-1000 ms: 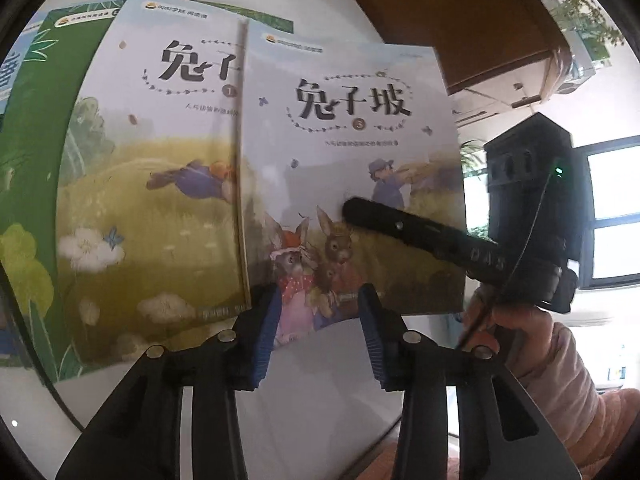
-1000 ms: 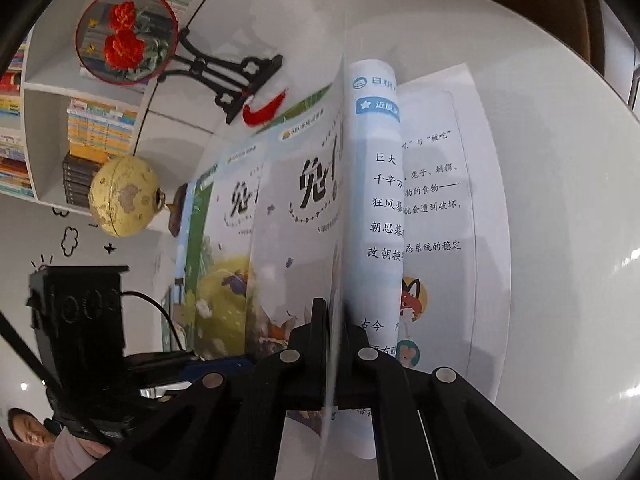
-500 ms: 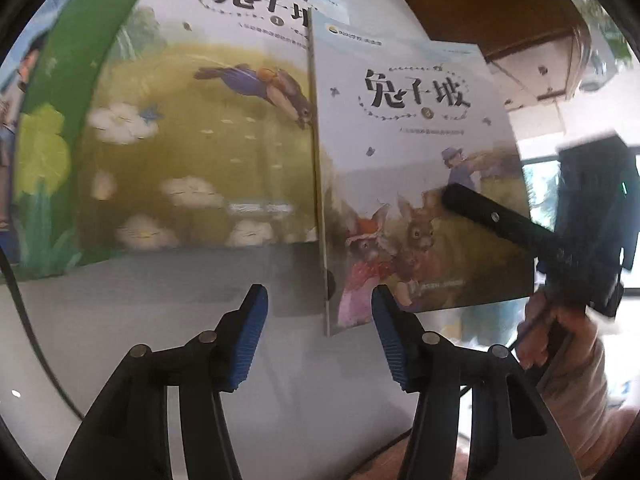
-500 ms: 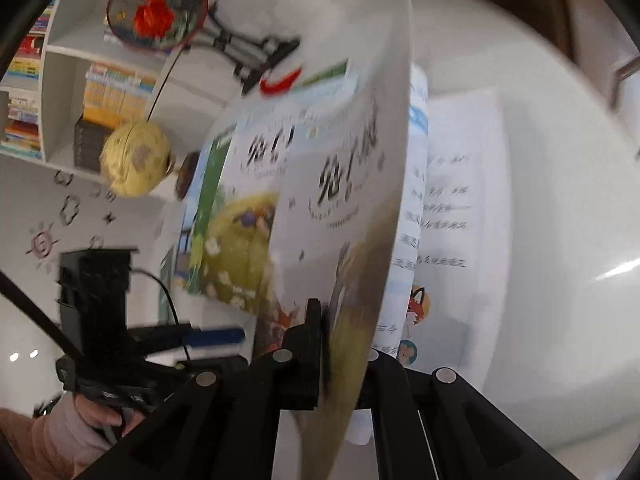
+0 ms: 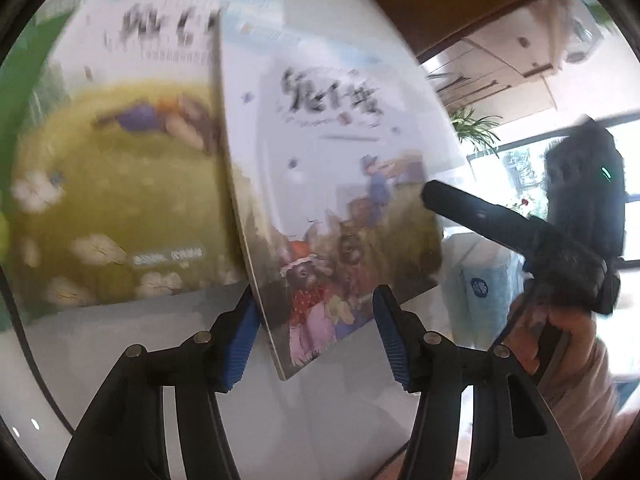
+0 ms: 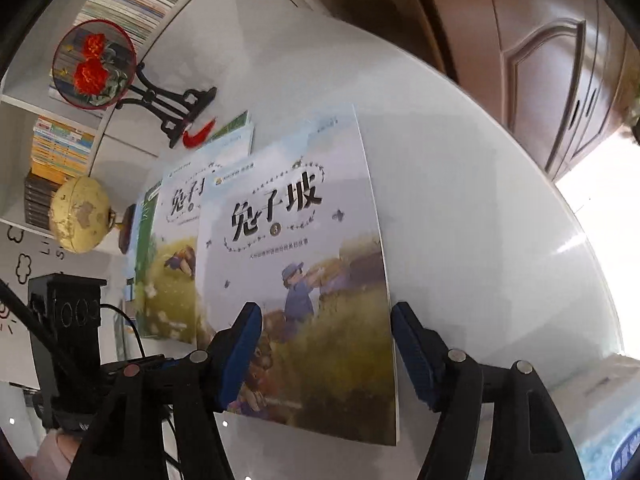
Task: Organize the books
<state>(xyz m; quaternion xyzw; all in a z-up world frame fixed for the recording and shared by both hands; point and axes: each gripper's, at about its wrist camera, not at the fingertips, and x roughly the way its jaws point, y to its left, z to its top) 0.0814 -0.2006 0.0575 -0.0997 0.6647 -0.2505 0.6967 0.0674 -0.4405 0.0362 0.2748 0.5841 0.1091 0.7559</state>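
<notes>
A picture book numbered 3 (image 6: 300, 260), with a boy and rabbits on its cover, lies closed on the white table (image 6: 480, 220). My right gripper (image 6: 326, 312) hovers over its near end. The jaws are opening, with a blue pad on each side and neither pressing. In the left wrist view the same book (image 5: 340, 160) is blurred. Its near corner sits between the spread fingers of my left gripper (image 5: 316, 300), which is open. A black finger (image 5: 472, 212) of the right gripper reaches over the book's right side. A matching book (image 6: 176, 248) lies to the left on a green one (image 6: 144, 216).
A round fan ornament with red flowers (image 6: 94, 66) on a black stand, a red tassel (image 6: 200, 132) and a yellow globe (image 6: 80, 214) stand behind the books. A bookshelf (image 6: 60, 148) fills the far left. A brown wooden cabinet (image 6: 540, 60) lies beyond the table.
The right gripper, shut on the raised cover before, has let go. The book now lies closed and flat. The left gripper has widened and shifted to the book's near corner.
</notes>
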